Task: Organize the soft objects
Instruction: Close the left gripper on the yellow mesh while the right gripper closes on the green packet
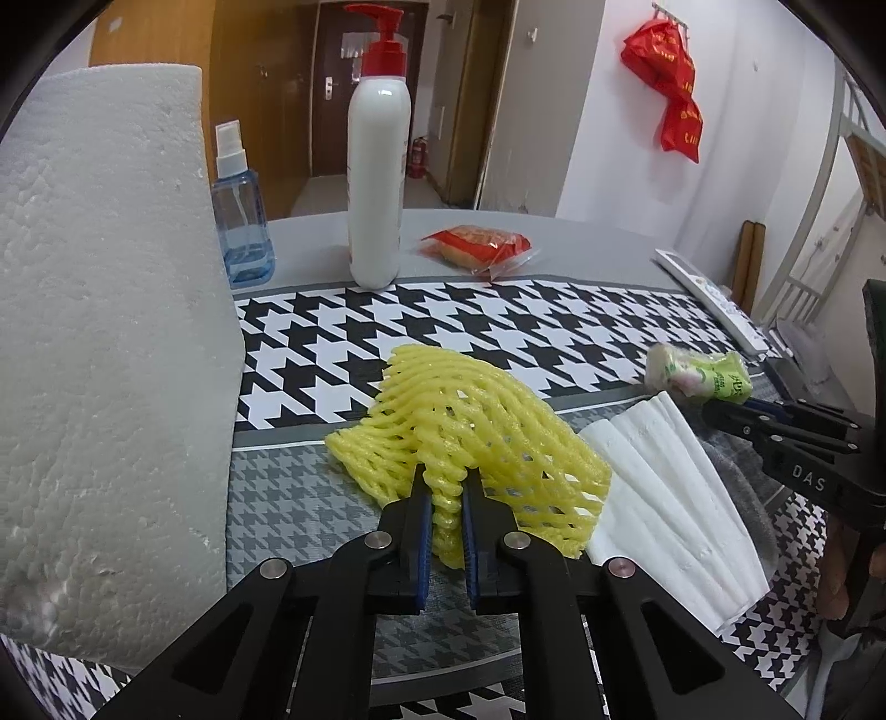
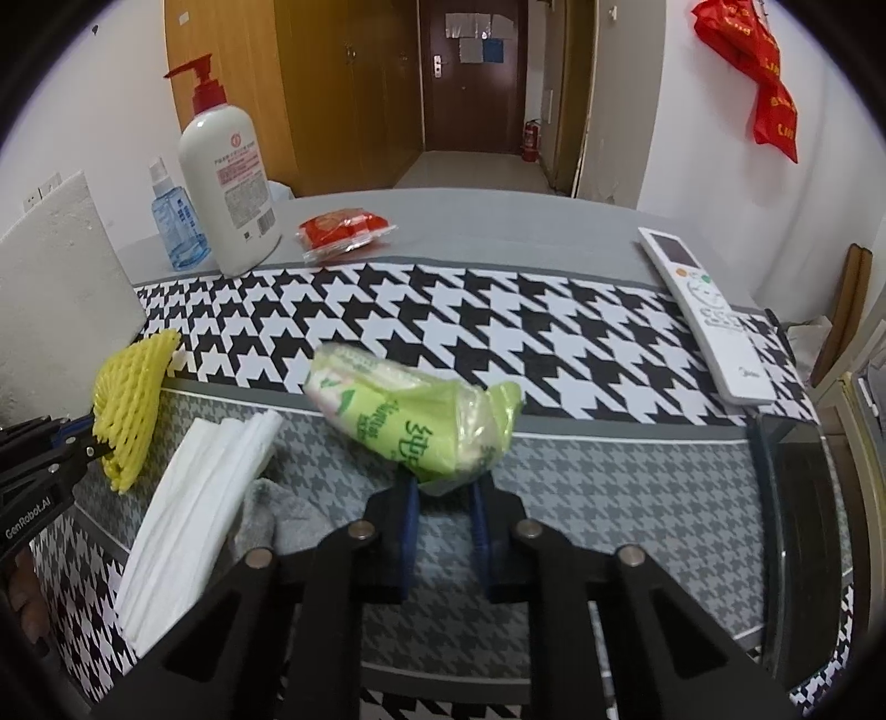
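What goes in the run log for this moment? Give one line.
left gripper: shut on yellow foam net | right gripper: shut on green tissue pack | both on table

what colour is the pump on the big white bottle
Red: the pump on the white bottle shows best in the left wrist view.

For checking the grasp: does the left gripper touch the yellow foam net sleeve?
Touching. The left wrist view shows the left gripper pinching the yellow foam net sleeve between its blue pads.
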A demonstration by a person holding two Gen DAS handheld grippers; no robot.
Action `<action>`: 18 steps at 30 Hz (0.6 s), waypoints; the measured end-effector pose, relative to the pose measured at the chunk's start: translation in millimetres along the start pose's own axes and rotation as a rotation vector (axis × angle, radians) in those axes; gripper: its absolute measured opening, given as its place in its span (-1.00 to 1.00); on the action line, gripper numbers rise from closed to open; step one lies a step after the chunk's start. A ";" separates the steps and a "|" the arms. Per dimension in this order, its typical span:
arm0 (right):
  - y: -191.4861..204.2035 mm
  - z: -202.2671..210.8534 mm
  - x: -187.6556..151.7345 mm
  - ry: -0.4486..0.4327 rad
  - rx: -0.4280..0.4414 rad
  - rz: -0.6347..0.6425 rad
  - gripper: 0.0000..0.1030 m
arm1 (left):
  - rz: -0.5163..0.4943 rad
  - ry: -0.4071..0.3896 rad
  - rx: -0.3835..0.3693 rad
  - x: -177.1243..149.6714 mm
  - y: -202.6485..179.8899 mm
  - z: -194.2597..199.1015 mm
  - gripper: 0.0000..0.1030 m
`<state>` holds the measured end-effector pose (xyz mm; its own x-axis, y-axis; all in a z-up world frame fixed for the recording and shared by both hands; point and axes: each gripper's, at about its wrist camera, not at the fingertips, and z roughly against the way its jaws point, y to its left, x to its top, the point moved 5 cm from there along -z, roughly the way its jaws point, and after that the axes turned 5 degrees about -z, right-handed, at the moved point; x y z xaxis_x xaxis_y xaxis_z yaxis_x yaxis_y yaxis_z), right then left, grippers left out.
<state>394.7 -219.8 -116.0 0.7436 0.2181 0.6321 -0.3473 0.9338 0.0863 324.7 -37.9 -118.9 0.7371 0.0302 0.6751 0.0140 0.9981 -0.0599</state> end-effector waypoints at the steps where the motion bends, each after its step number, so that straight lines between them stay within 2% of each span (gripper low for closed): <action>1: -1.4 3.1 0.1 -0.005 0.000 -0.003 -0.60 | -0.001 -0.002 0.000 0.5 0.2 -0.2 -0.81; 10: -5.3 27.2 0.7 -0.056 -0.010 -0.011 -0.73 | -0.004 -0.042 -0.039 3.4 -5.2 10.6 -0.84; 18: -11.2 44.6 -4.1 -0.084 -0.021 -0.022 -0.74 | -0.013 -0.063 -0.062 4.5 -13.2 20.9 -0.84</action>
<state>370.1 -243.8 -85.3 0.7001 0.1740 0.6926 -0.3186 0.9441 0.0849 313.8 -49.8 -99.7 0.6930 0.0229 0.7206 0.0660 0.9933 -0.0951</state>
